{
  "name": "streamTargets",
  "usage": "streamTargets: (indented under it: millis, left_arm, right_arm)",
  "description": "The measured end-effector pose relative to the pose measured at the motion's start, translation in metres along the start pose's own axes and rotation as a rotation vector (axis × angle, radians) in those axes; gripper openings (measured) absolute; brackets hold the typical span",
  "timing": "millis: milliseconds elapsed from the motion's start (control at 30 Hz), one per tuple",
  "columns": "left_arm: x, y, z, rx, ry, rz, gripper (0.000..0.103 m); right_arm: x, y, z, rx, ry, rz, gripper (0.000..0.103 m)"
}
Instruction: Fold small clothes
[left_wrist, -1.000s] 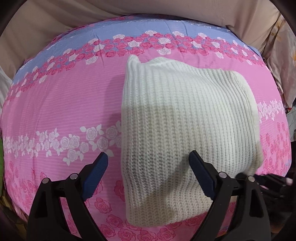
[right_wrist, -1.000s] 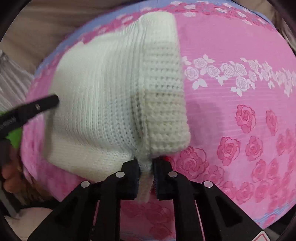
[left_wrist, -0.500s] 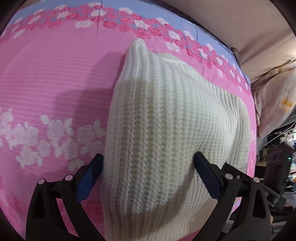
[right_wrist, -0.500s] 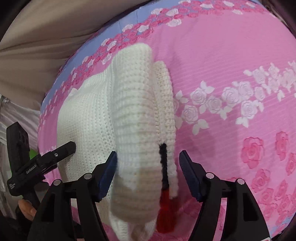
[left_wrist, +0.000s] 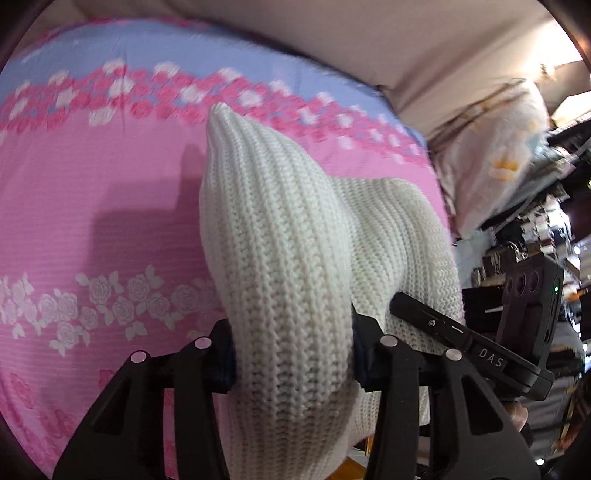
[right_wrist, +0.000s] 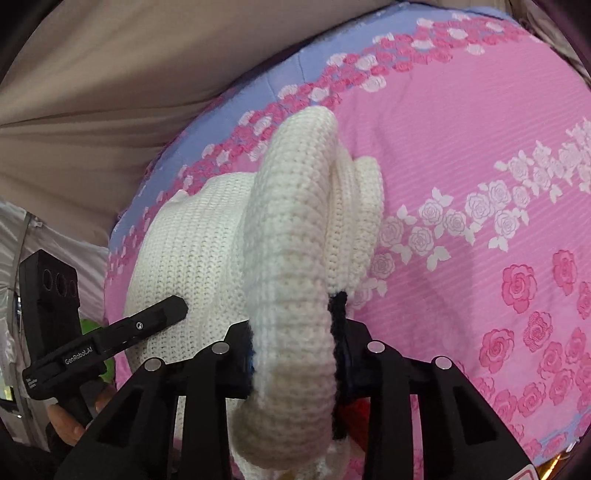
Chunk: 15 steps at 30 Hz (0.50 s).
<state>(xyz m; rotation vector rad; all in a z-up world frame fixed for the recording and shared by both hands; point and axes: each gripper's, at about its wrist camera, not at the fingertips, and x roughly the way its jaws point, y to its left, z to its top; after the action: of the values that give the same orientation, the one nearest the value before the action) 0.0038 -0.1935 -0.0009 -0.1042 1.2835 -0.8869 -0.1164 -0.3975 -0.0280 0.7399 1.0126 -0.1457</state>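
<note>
Both grippers, open half a second ago, are now clamped on the knit (left_wrist: 280, 258): left gripper (left_wrist: 291, 356), right gripper (right_wrist: 295, 354). It is bunched above the bed (left_wrist: 92, 221), ready for folding over.

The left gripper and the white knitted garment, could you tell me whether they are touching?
Touching. The left wrist view shows the left gripper with both fingers pressed against the bunched white knitted garment between them.

Cream-white ribbed knit (left_wrist: 280, 258) w/ black & red trim, pink bedsheet (right_wrist: 461, 155) w/ rose print, blue band, black tools.
</note>
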Motion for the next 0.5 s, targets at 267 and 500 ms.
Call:
streamTargets:
  millis: [267, 500]
  left_arm:
    - [-0.123, -0.045, 0.015, 0.158, -0.167, -0.125, 0.045]
    - [-0.232, -0.039, 0.033, 0.245, -0.333, -0.08, 0.049]
  right_arm:
    - [-0.12, 0.07, -0.002, -0.093, -0.198, 0.031, 0.033]
    - [-0.179, 0.169, 0.012, -0.238, -0.357, 0.146, 0.034]
